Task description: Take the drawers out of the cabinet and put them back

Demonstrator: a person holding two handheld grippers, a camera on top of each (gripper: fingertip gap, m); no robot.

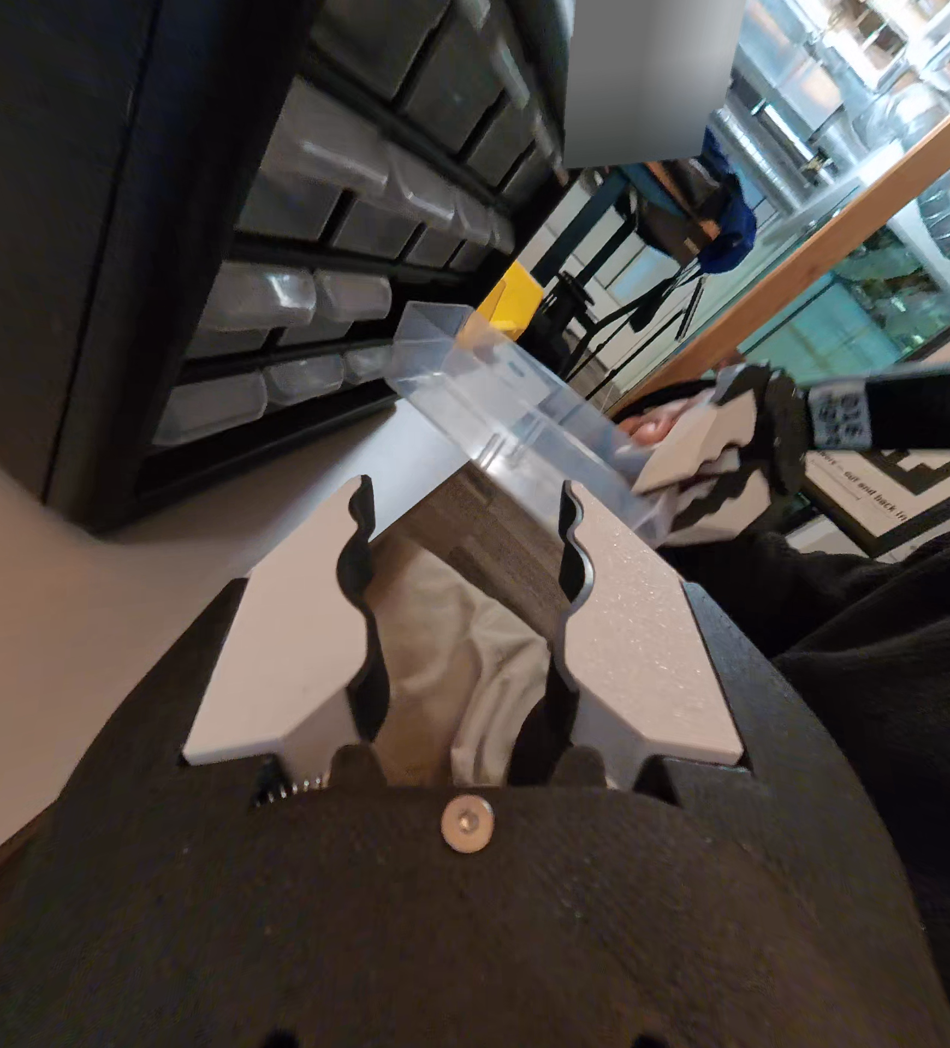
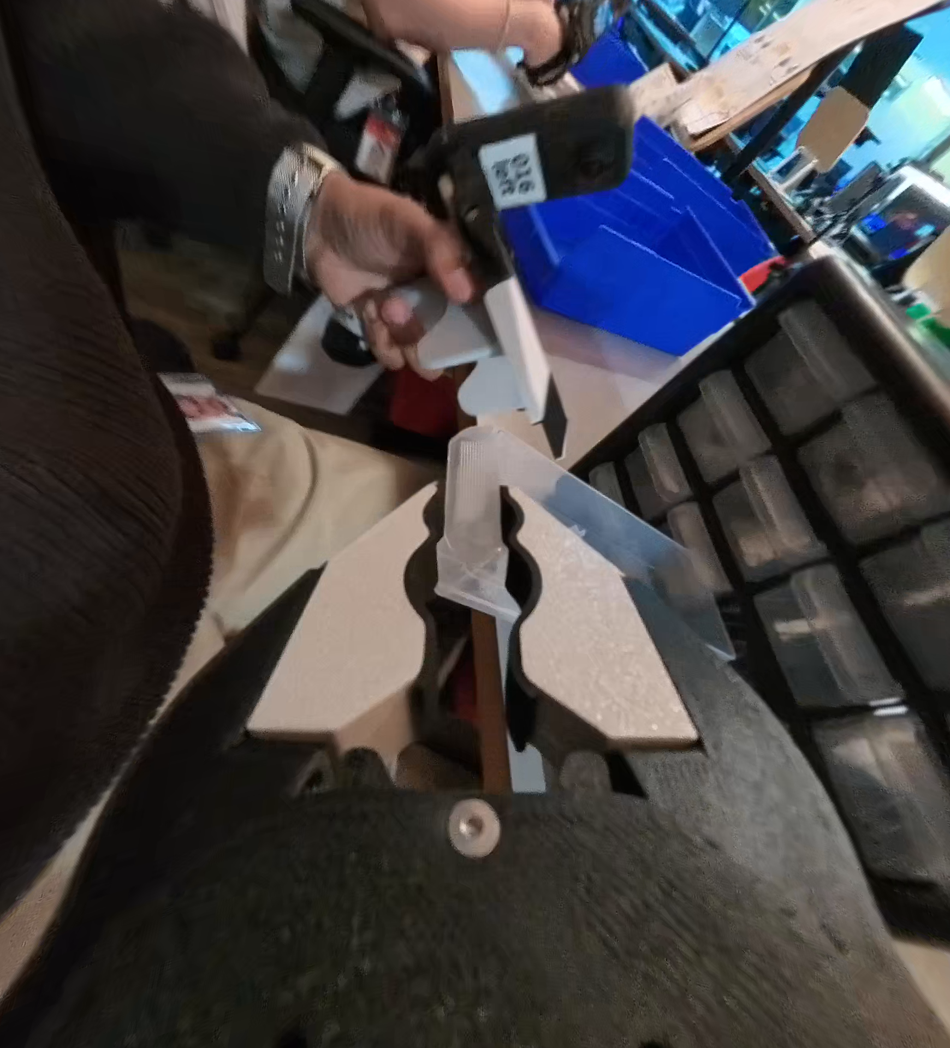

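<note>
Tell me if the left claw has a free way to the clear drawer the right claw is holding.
Probably yes. The left claw is open and empty, and the clear drawer hangs in the air just beyond its tips, with nothing between them.

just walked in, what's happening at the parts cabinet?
A person is working with a handheld gripper in each hand. The right gripper is shut on the front handle of a clear plastic drawer, holding it in the air in front of the black cabinet, clear of its slot. The left gripper is open and empty, held just beside the drawer. The other drawers in view sit in the cabinet. Whether this one is coming out or going back in is not clear.
</note>
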